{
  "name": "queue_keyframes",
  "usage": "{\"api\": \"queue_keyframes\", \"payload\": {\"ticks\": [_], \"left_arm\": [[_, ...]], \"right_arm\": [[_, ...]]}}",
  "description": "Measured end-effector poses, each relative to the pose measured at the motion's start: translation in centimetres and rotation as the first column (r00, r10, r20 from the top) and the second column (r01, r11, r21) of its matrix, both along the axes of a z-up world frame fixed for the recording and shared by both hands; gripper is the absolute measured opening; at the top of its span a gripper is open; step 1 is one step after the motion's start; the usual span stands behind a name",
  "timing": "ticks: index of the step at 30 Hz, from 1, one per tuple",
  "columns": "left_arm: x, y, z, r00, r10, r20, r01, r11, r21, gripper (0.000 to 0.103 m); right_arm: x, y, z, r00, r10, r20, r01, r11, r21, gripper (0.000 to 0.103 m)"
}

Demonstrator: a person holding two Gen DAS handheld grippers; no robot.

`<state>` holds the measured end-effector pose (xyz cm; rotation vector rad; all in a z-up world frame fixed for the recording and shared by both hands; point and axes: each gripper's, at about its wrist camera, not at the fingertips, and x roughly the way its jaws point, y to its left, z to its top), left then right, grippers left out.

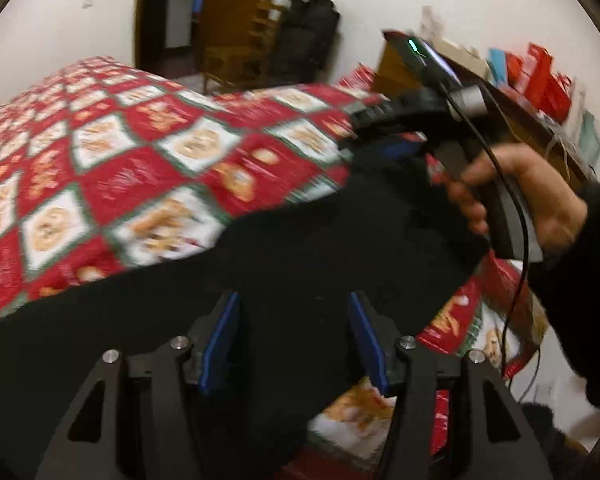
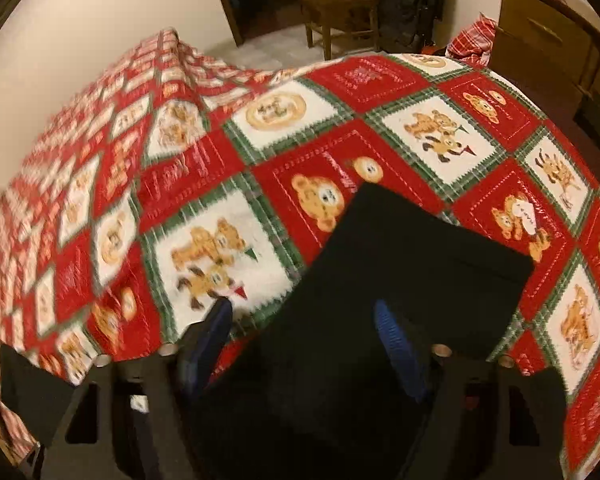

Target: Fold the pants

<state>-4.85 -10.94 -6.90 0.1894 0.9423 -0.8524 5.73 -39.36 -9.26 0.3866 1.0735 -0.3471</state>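
Teddy-bear oilcloth covers the surface (image 2: 308, 128), where black pants (image 2: 420, 248) are spread flat for folding. Left gripper (image 1: 294, 340) and right gripper (image 2: 306, 340) are held apart above the cloth, nothing clamped.

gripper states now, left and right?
Left gripper: open above the black fabric pants, holding nothing.
Right gripper: open over the pants, holding nothing.

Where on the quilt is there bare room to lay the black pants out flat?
The quilt lies bare left of and beyond the black pants, out to the white wall. A narrower bare strip runs right of them toward the wooden dresser. It is crowded near the tongs, where the pants lie.
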Motion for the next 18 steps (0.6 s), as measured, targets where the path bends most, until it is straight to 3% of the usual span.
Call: {"api": "queue_keyframes", "payload": {"ticks": [1,2,6,9,11,14,18], "left_arm": [[-0.1,-0.2,-0.2,1.000,-0.007,-0.010,0.007,1.000,0.000,0.061],[-0.2,-0.5,-0.4,1.000,-0.009,-0.020,0.009,1.000,0.003,0.063],[-0.4,-0.6,-0.9,0.999,-0.003,-0.043,0.004,1.000,0.016,0.065],[-0.1,-0.3,-0.9,0.999,-0.006,-0.051,0.006,1.000,0.005,0.065],[0.0,-0.3,-1.1,0.998,-0.007,-0.058,0.007,1.000,-0.003,0.065],[0.1,0.0,-1.1,0.998,-0.006,-0.068,0.005,1.000,-0.011,0.065],[0.1,-0.1,-1.0,0.998,-0.011,-0.062,0.010,1.000,-0.014,0.065]], "right_arm": [[-0.3,-0.1,0.1,1.000,0.003,0.003,-0.003,1.000,-0.014,0.024],[-0.6,-0.7,0.0,1.000,0.012,0.017,-0.013,0.999,0.032,0.002],[-3.4,-3.3,0.4,0.989,-0.039,0.143,0.014,0.985,0.174,0.002],[-7.7,-3.9,2.1,0.949,-0.081,0.304,0.009,0.972,0.233,0.002],[-11.7,-4.5,2.9,0.905,-0.148,0.400,0.029,0.957,0.287,0.002],[-17.0,-4.8,3.2,0.848,-0.235,0.475,0.068,0.938,0.341,0.002],[-21.4,-4.9,1.7,0.820,-0.321,0.474,0.143,0.917,0.372,0.002]]}}
